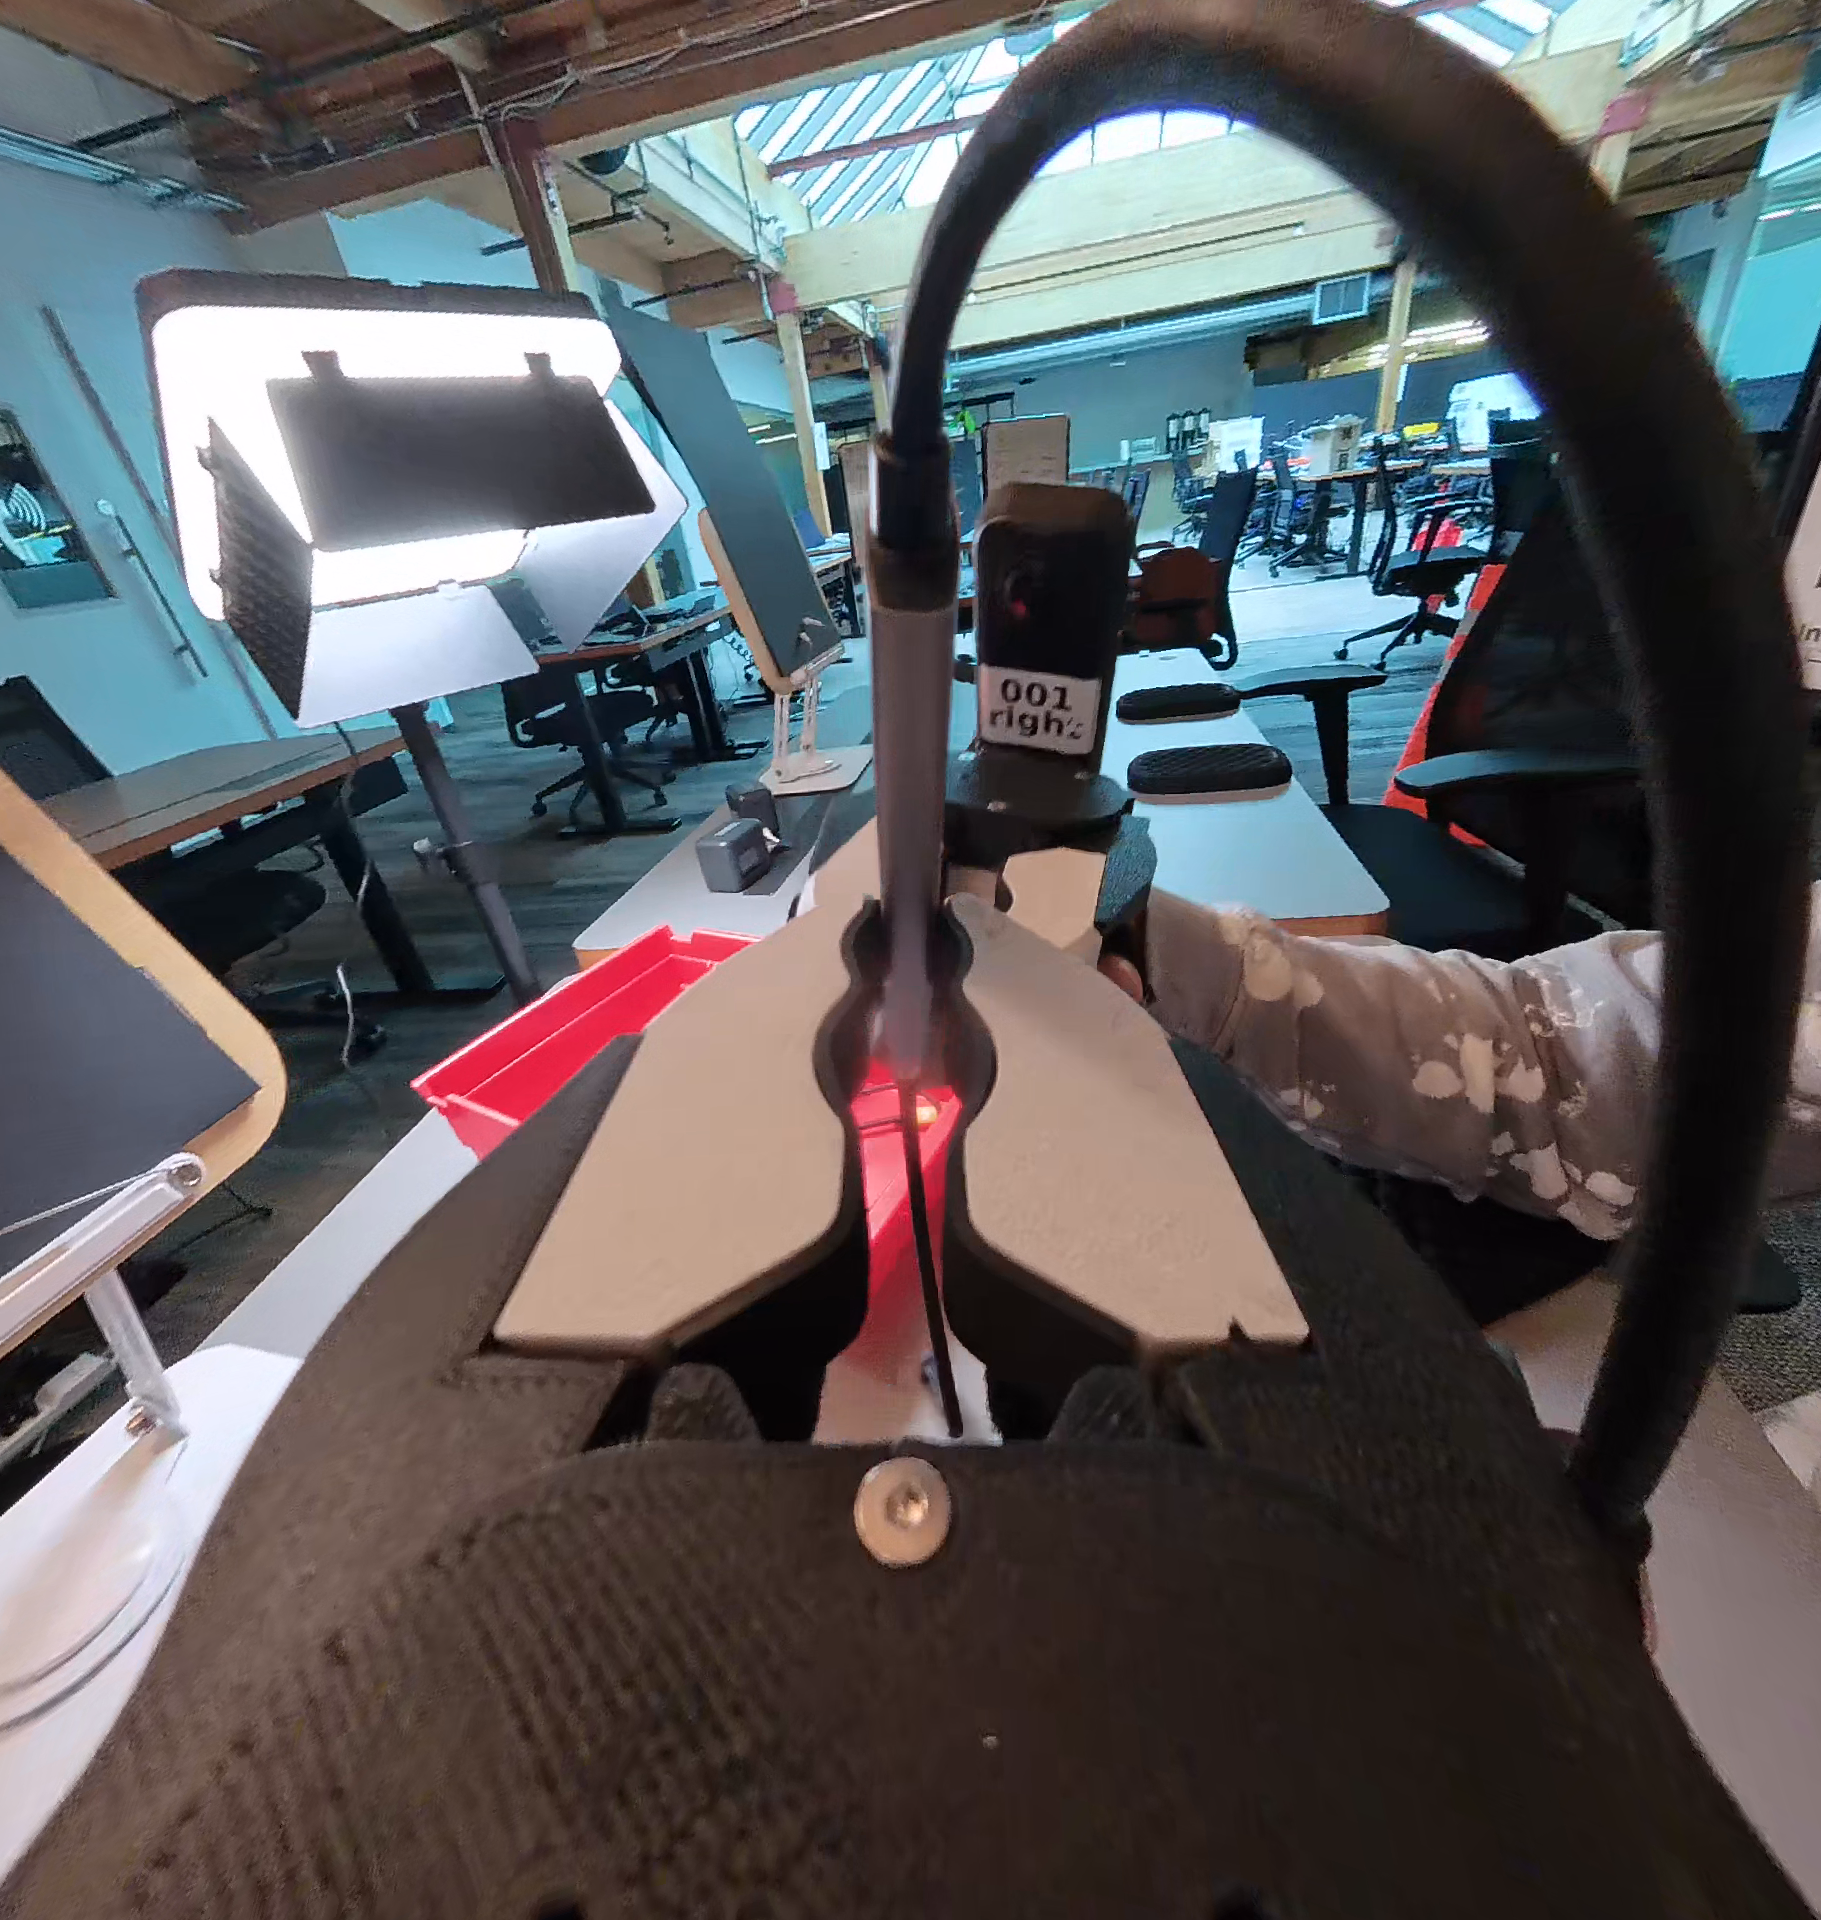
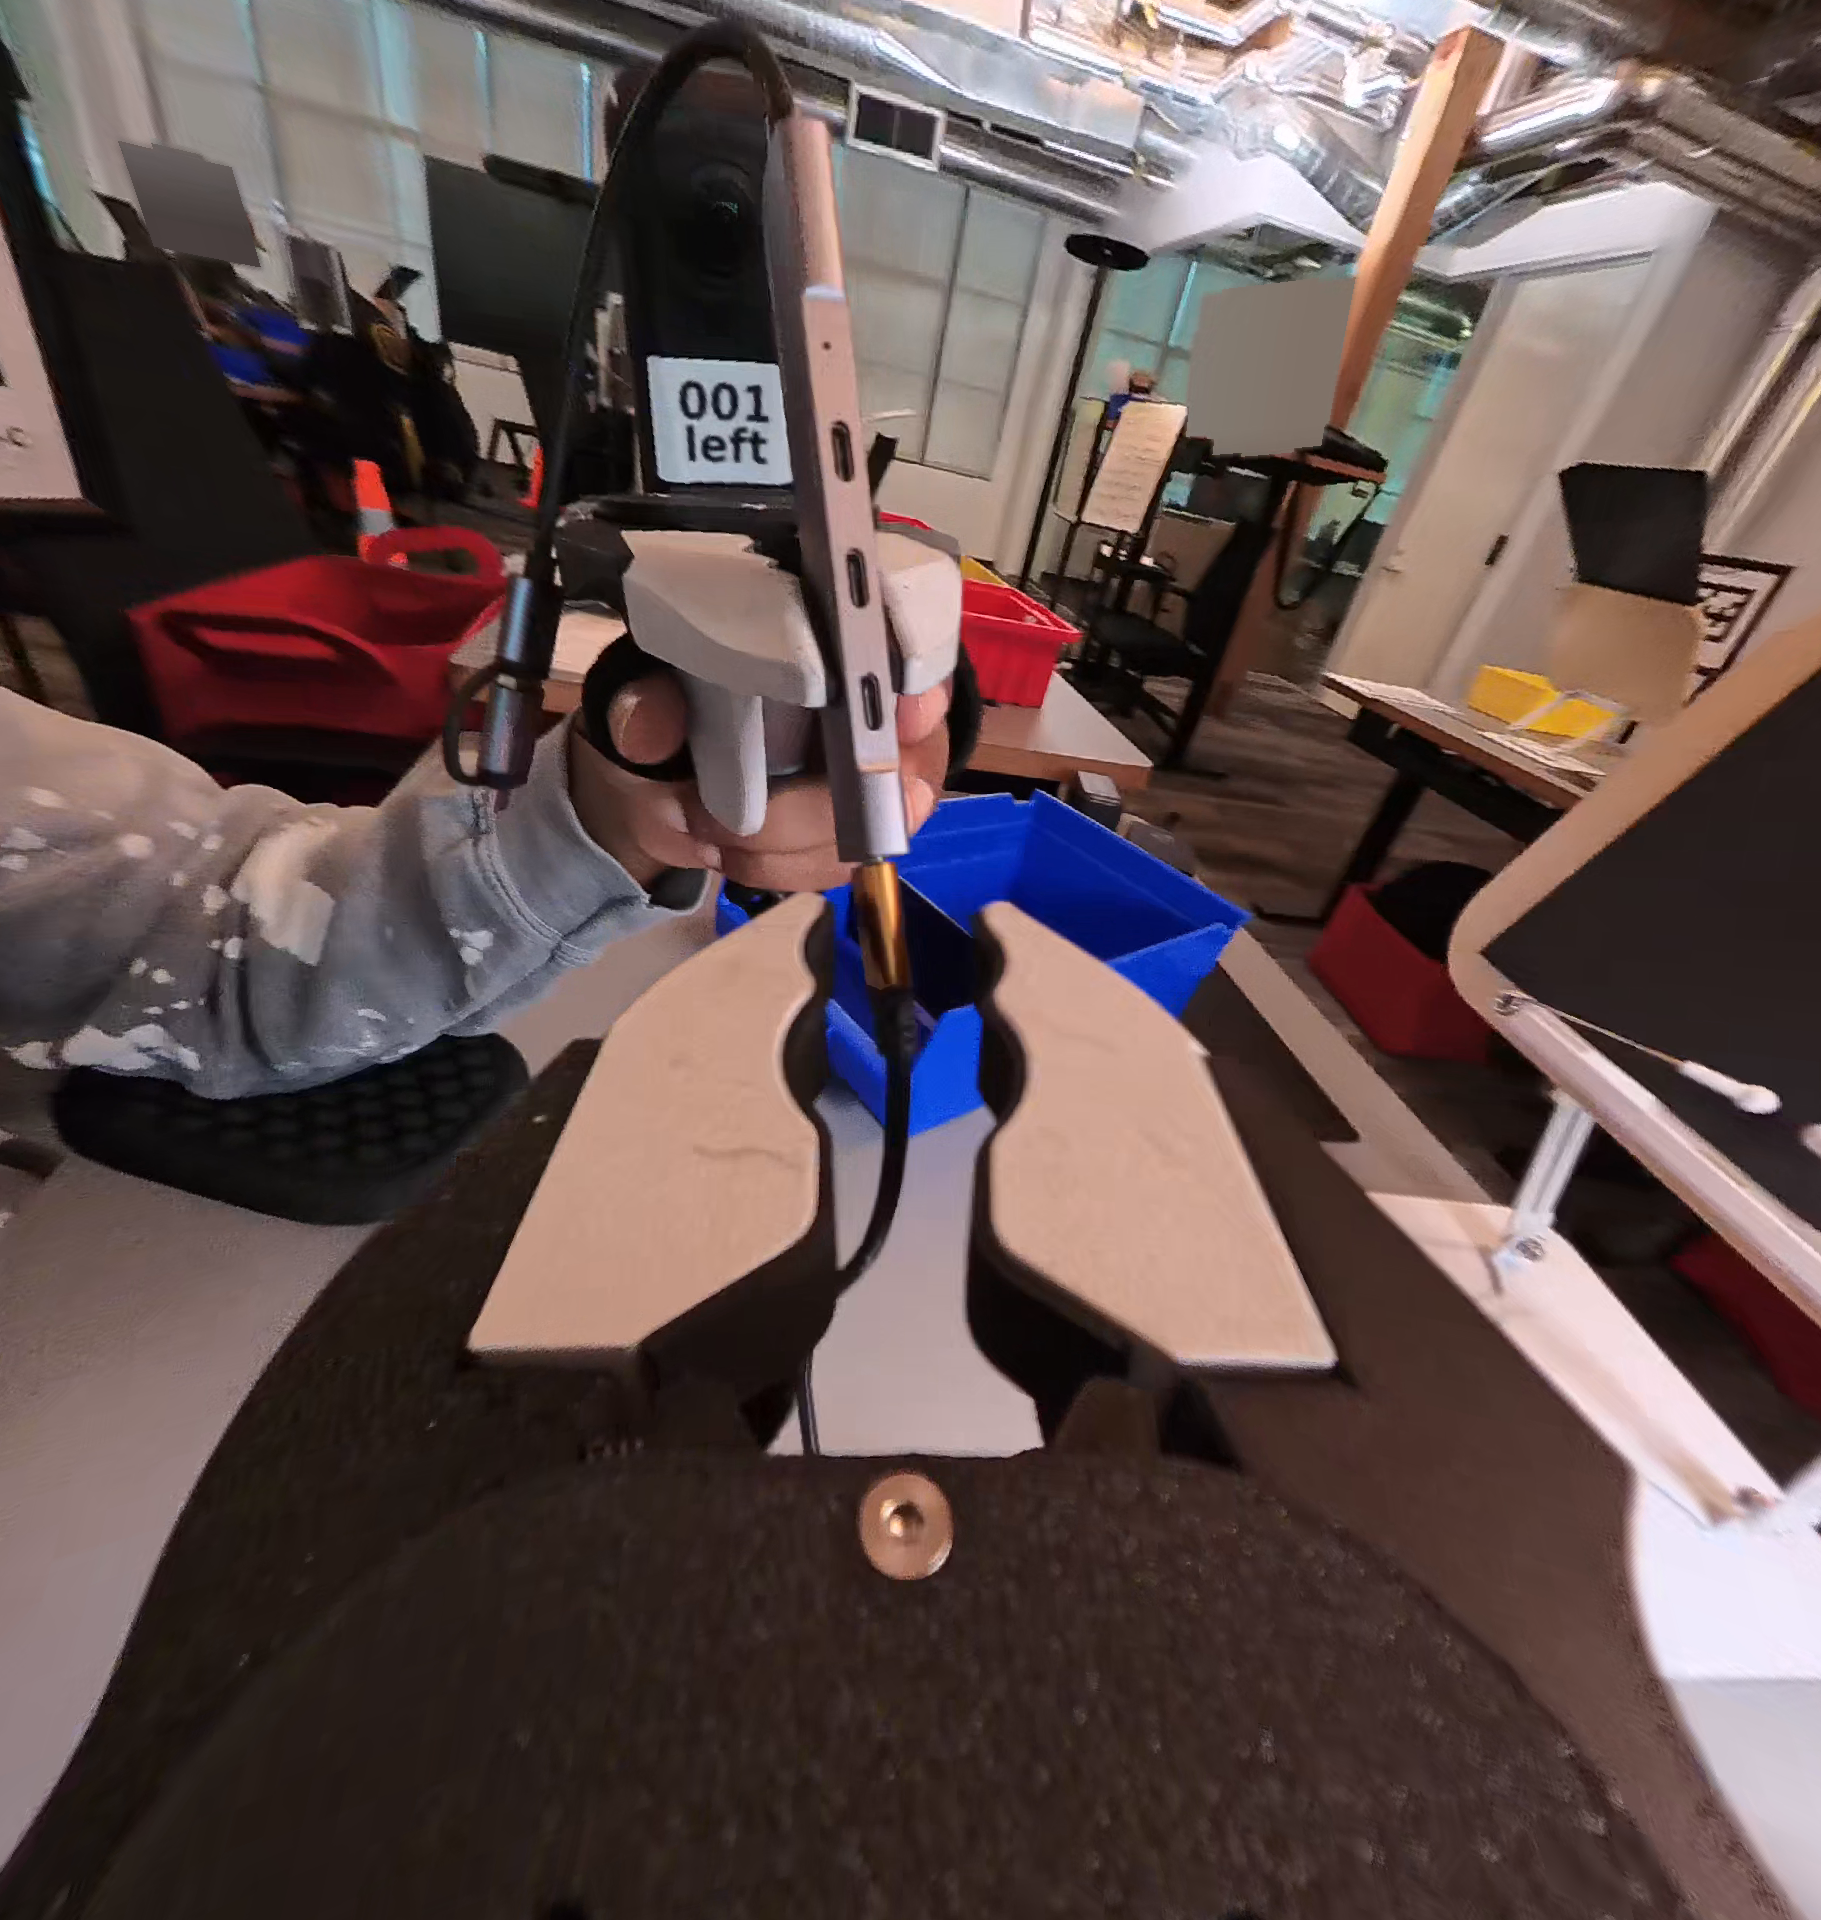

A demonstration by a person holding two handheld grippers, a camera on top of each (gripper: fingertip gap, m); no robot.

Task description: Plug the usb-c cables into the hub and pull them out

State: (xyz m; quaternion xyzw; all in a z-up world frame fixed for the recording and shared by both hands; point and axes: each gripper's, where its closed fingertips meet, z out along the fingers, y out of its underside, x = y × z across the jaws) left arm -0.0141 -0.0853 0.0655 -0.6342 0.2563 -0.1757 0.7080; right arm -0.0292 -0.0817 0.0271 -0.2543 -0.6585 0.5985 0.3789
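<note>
Now, in the left wrist view, my left gripper (image 1: 906, 997) is pinching the hub (image 1: 911, 790) at mid-frame, its grey bar standing upright out of the fingertips with its own thick black lead (image 1: 1508, 208) arching stiffly over the top and down the right edge. I judge the hub light and rigid but smooth-sided, so it could pivot under a push; holding it low, near the port in use, looks right. Below the fingers a red bin (image 1: 573, 1029) shows at centre left; what it holds I cannot tell. In the right wrist view the hub (image 2: 844, 520) sits upper centre, three side ports empty, and a gold-collared usb-c plug (image 2: 878, 935) meets its bottom end, seemingly seated. My right gripper (image 2: 901, 997) is spread, fingers either side of the plug without touching. The thin cable (image 2: 890, 1143) is limp, so I would grip the hard collar. Behind, a blue bin (image 2: 1072, 894) looks empty where visible.
</note>
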